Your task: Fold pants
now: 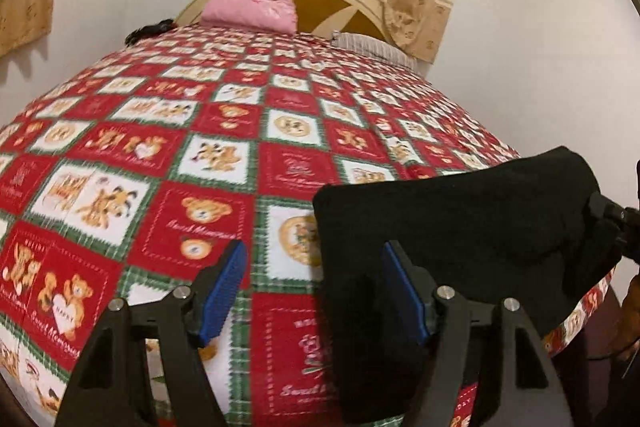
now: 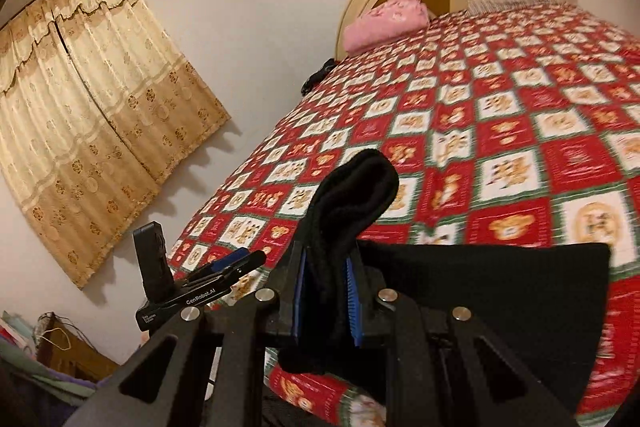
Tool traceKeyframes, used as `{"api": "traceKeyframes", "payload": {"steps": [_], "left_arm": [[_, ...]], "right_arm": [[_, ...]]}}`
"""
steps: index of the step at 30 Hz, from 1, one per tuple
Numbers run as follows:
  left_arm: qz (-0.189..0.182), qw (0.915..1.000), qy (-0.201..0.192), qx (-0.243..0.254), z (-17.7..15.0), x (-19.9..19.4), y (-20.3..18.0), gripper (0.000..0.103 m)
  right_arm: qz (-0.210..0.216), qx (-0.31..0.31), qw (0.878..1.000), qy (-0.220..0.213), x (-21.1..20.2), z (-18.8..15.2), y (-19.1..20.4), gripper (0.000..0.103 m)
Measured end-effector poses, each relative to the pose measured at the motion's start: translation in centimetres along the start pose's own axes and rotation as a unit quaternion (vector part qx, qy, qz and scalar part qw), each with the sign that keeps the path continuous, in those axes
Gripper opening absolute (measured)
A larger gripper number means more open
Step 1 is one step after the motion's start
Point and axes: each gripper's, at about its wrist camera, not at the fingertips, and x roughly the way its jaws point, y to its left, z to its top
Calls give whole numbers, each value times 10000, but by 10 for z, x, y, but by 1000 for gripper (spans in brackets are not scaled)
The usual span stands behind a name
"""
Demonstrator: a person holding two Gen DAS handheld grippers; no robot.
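Note:
The black pants (image 1: 460, 227) lie folded over the near right part of the bed. My left gripper (image 1: 314, 259) stands open above the quilt. The pants' left edge shows between its blue pads (image 1: 224, 291), and neither pad presses on the cloth. At the right edge of this view my right gripper (image 1: 608, 215) holds the pants' far end. In the right wrist view my right gripper (image 2: 326, 267) is shut on a bunched, lifted fold of the pants (image 2: 480, 287), which rises in a hump past the fingertips. My left gripper (image 2: 240, 261) appears side-on to the left.
The bed wears a red, green and white teddy-bear quilt (image 1: 208, 155). A pink folded blanket (image 1: 250, 11) and a grey pillow (image 1: 368, 47) lie by the cream headboard (image 1: 332, 7). Beige curtains (image 2: 92, 115) hang on the wall. Clutter sits on the floor at lower left (image 2: 52, 347).

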Motion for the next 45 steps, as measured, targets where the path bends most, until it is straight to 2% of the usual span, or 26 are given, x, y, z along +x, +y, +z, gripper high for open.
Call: {"api": "traceKeyframes", "payload": {"steps": [4,7,12,22,31,39,40,43,45], "left_arm": [[-122,9999,39,40,2,0,-7,72],[-75,9999,91,118,2,5,-13,72],[17,9996,194,222,1,10,-21,72],[59,9981,137,590,1,12,-42,72],[107,9966,267,767,-5,20,-57,72],[712,9888,486,1215,-29,32,-64,76],[721,9887,475,1223,-28,31,-64,76],[788,9876,416,1295,-25,26,-65,76],[818,9877,318,1297,-21,20,-66,76]], "right_arm": [[-237,129,9996,-104,-23,-3,-18,18],[-345,275,9989,-136,-34,-7,-34,18],[-659,364,9972,-4,-36,-20,-54,18],[-965,800,9921,-64,-57,-33,-98,18],[-1233,899,9883,86,-53,-50,-124,19],[-1097,855,9901,-165,-64,-58,-131,20],[-1070,940,9895,-252,-71,-59,-132,23],[-1222,1322,9805,-785,-103,-62,-138,23],[-1362,1245,9770,-1066,-125,-62,-131,23]]}}
